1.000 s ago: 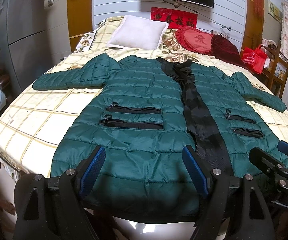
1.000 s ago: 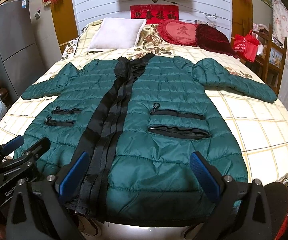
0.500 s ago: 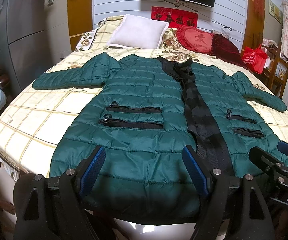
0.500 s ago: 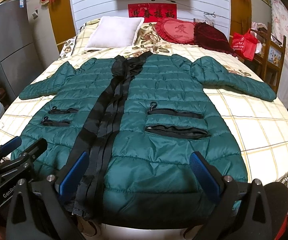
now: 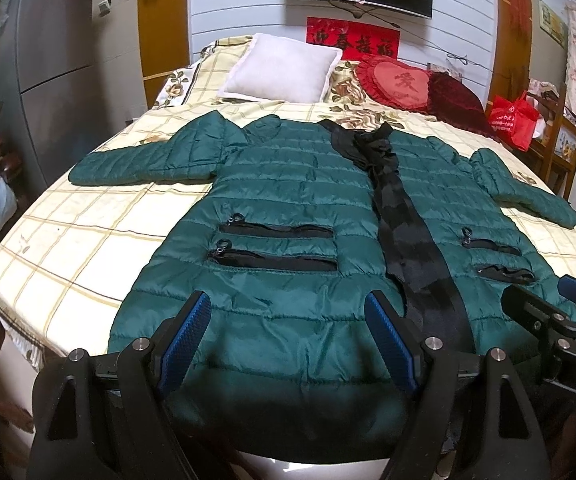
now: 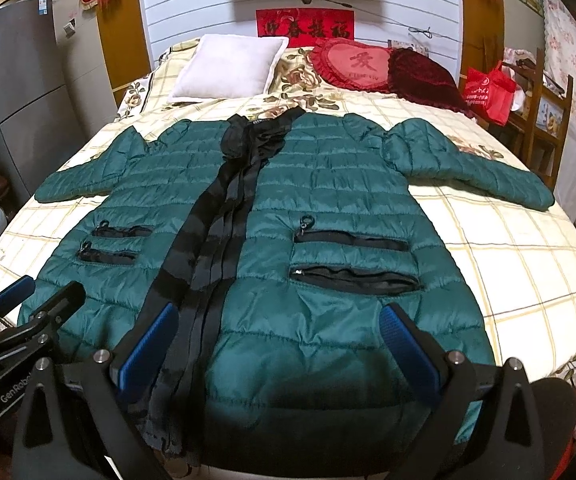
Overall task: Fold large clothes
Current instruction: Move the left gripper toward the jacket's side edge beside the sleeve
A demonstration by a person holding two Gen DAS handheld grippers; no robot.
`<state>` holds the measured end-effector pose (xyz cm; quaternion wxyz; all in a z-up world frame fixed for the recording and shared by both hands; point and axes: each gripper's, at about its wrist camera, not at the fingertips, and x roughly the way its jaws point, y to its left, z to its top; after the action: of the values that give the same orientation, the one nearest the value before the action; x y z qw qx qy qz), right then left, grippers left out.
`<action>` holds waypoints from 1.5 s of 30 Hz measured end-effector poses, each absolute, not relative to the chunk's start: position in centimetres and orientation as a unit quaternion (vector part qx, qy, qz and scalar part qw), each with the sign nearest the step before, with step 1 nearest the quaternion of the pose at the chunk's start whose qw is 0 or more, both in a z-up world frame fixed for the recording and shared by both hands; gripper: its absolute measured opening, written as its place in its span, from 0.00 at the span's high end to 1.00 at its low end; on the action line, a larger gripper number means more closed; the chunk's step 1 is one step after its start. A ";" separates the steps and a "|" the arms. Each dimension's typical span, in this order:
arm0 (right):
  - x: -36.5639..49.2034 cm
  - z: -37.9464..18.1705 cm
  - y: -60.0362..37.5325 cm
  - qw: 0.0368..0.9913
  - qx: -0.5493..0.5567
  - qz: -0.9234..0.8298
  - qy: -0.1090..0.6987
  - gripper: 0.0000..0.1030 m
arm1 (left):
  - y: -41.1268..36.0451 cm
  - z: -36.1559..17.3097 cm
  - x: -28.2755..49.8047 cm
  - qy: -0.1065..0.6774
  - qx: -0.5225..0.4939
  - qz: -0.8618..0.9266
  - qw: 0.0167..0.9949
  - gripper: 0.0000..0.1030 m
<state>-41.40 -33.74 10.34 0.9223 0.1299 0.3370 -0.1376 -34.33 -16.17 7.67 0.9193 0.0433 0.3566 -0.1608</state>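
- I have one green quilted coat (image 5: 288,208) lying front-up across the bed (image 5: 68,240), collar toward the head end and hem hanging just over the foot edge nearest me. I take it that it is spread flat like this so the folds can start from a smooth layer.
- Its two sleeves reach out toward the left and right edges of the bed; the left sleeve (image 5: 140,164) lies nearly straight, which I judge leaves it free to be turned in over the body.
- One black front band (image 6: 216,240) runs from collar to hem down the middle, a handy fold line in my view.
- I count four zipped pockets, two on each front panel.
- My left gripper (image 5: 288,344) hovers over the hem on the left panel, jaws wide apart, nothing between them.
- My right gripper (image 6: 278,346) sits over the hem on the right panel, jaws likewise spread and holding nothing. I read both as lined up side by side at the foot edge, ready to take the hem together.
- At the head end I count three cushions: one white pillow (image 6: 228,68), one red heart cushion (image 6: 353,64) and one dark red cushion (image 6: 423,76), all well clear of the coat.
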 end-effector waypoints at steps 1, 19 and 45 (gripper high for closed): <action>-41.3 10.4 -33.7 0.921 0.133 -0.136 0.339 0.01 | -16.2 7.7 -34.2 0.358 0.044 -0.160 0.919 0.23; -37.8 10.1 -34.1 0.926 0.097 -0.134 0.340 0.01 | -16.6 8.0 -31.2 0.347 0.048 -0.151 0.924 0.23; -27.0 14.6 -38.6 0.925 0.094 -0.122 0.347 0.01 | -20.3 11.4 -20.9 0.349 0.050 -0.172 0.920 0.23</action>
<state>-27.05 -38.63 14.61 0.9250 0.0938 0.3475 -0.1220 -20.88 -20.28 11.40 0.9199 0.0496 0.3487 -0.1722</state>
